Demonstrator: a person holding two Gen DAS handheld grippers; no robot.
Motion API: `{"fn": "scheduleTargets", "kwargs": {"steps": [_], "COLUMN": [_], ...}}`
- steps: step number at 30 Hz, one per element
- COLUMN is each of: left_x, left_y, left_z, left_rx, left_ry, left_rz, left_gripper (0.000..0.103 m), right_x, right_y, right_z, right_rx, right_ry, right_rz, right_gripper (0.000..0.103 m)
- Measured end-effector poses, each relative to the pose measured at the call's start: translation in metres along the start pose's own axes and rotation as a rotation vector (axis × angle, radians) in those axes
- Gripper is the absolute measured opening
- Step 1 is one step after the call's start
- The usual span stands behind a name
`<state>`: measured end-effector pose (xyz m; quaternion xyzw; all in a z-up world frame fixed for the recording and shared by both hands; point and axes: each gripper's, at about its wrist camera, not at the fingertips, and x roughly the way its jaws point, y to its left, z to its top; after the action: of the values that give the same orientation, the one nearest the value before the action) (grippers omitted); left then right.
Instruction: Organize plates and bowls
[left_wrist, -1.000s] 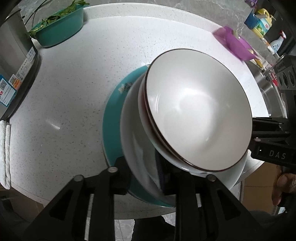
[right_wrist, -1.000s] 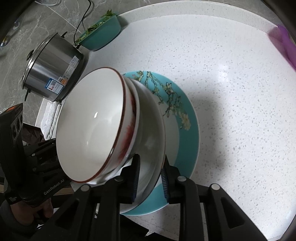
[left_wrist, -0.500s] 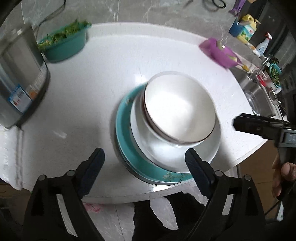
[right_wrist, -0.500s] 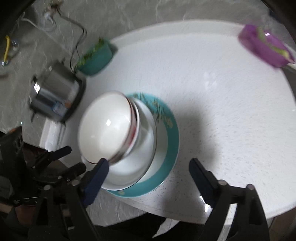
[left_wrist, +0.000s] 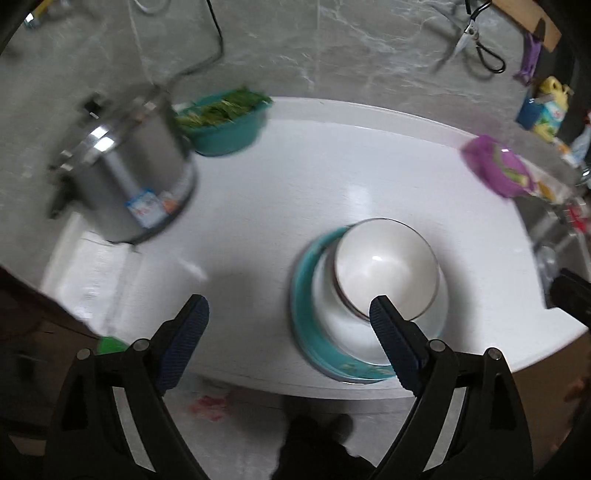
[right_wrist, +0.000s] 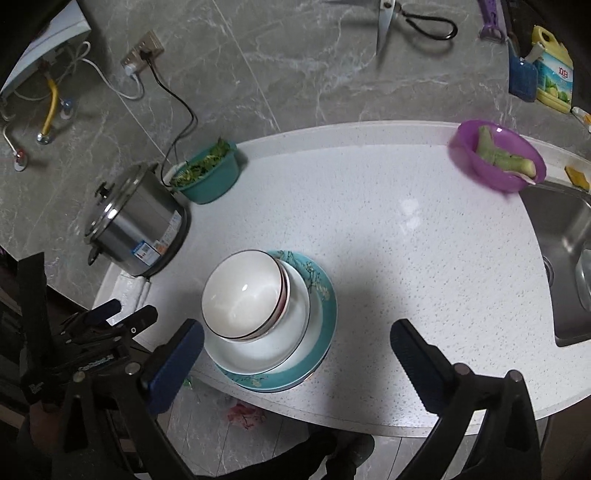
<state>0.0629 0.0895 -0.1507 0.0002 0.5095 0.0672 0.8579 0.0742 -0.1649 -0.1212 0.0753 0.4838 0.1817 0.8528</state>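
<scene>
A stack stands near the front edge of the white counter: a white bowl with a dark rim (right_wrist: 242, 293) (left_wrist: 386, 266) on top, a wider white bowl (right_wrist: 291, 332) (left_wrist: 325, 295) under it, and a teal flowered plate (right_wrist: 325, 295) (left_wrist: 306, 325) at the bottom. My left gripper (left_wrist: 288, 314) is open and empty, held above and in front of the stack. My right gripper (right_wrist: 295, 339) is open and empty, raised over the counter's front edge. The left gripper also shows in the right wrist view (right_wrist: 107, 317), left of the stack.
A steel rice cooker (right_wrist: 135, 221) stands at the left with a teal basin of greens (right_wrist: 208, 171) behind it. A purple bowl with vegetable pieces (right_wrist: 496, 158) sits at the back right. A steel sink (right_wrist: 565, 236) is at the right. A white cloth (right_wrist: 129, 291) lies by the cooker.
Both grippers opened, let go of the stacked dishes and pulled back and up. The stack stays on the counter.
</scene>
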Motion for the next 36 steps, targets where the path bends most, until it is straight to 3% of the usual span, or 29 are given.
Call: {"fn": "scheduleTargets", "kwargs": {"steps": [2, 4, 14, 17, 28, 36], "left_x": [-0.014, -0.028, -0.036, -0.039, -0.049, -0.057], "left_y": [-0.007, -0.012, -0.029, -0.023, 0.0, 0.006], "left_z": [0.0, -0.003, -0.001, 0.004, 0.006, -0.007], "left_rx": [0.022, 0.02, 0.094, 0.126, 0.097, 0.074], "left_ry": [-0.032, -0.062, -0.044, -0.065, -0.054, -0.037], "left_rz": [0.02, -0.021, -0.073, -0.044, -0.082, -0.097], "left_gripper": [0.089, 0.089, 0.091, 0.091, 0.091, 0.091], "right_x": [-0.007, -0.01, -0.023, -0.022, -0.034, -0.036], "right_y": [0.003, 0.008, 0.025, 0.034, 0.059, 0.065], "right_z": [-0.003, -0.005, -0.005, -0.004, -0.009, -0.013], "right_rx": [-0.025, -0.043, -0.012, 0.006, 0.016, 0.026], "right_ry": [-0.013, -0.017, -0.072, -0.074, -0.105, -0.091], "right_rz": [-0.004, -0.01, -0.111, -0.151, -0.247, -0.25], "right_gripper": [0.103, 0.103, 0.103, 0.103, 0.103, 0.103]}}
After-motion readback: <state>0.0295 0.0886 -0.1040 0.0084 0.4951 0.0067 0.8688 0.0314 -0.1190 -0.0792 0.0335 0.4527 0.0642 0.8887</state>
